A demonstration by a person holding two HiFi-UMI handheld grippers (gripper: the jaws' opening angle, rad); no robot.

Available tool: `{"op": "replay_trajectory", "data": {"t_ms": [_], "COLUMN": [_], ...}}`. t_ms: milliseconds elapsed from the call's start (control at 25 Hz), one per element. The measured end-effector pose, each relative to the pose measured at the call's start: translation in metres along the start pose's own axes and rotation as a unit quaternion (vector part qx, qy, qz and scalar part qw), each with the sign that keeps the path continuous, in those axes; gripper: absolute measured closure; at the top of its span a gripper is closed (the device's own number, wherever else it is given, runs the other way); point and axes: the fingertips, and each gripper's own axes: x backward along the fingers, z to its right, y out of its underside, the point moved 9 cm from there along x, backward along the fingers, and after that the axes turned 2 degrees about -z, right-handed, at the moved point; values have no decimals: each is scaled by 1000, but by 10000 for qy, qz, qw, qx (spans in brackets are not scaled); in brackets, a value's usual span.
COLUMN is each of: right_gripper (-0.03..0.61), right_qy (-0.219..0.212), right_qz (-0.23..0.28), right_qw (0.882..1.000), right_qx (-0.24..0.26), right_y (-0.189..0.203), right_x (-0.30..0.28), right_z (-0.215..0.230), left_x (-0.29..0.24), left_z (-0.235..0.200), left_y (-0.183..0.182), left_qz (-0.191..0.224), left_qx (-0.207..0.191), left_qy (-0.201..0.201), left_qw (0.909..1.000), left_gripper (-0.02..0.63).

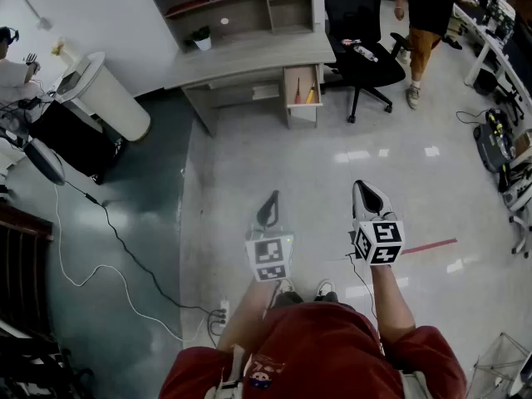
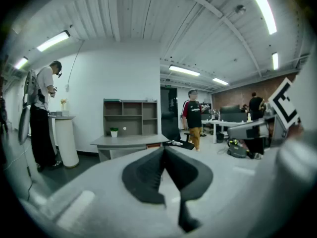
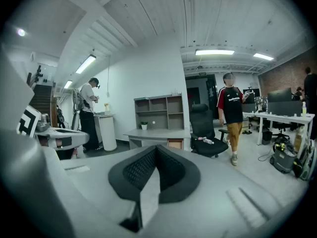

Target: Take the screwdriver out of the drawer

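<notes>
The desk [image 1: 249,56] stands by the white wall, and the drawer [image 1: 301,86] under its right end is pulled open. The screwdriver [image 1: 297,92], thin and reddish, lies inside the drawer with a yellow tool [image 1: 311,95] just beside it. A black chair [image 1: 359,36] stands to the right of the desk. Well apart from the desk, both grippers point toward it. The left gripper [image 1: 270,208] has its jaws pressed together with nothing between them. The right gripper [image 1: 366,193] is also closed and empty.
</notes>
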Motion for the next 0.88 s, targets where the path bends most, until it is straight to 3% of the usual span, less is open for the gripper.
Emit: {"op": "replay_trajectory", "data": {"t_ms": [400, 680, 880], "right_gripper": [577, 577, 575], "right_qy": [89, 202, 367], "right_qz": [-177, -481, -627], "right_qw": [9998, 9980, 9959], "right_qx": [-7, -344, -532], "right_y": [4, 27, 34], "right_x": [-2, -34, -59], "right_z": [-36, -67, -97], "left_x": [15, 12, 16], "left_z": [-34, -79, -121], "left_y": [8, 32, 41], "left_qz": [-132, -669, -765], "left_qx": [118, 131, 276], "left_qy": [33, -30, -8], "left_qw": [9998, 9977, 9967], "left_gripper": [615, 615, 615]}}
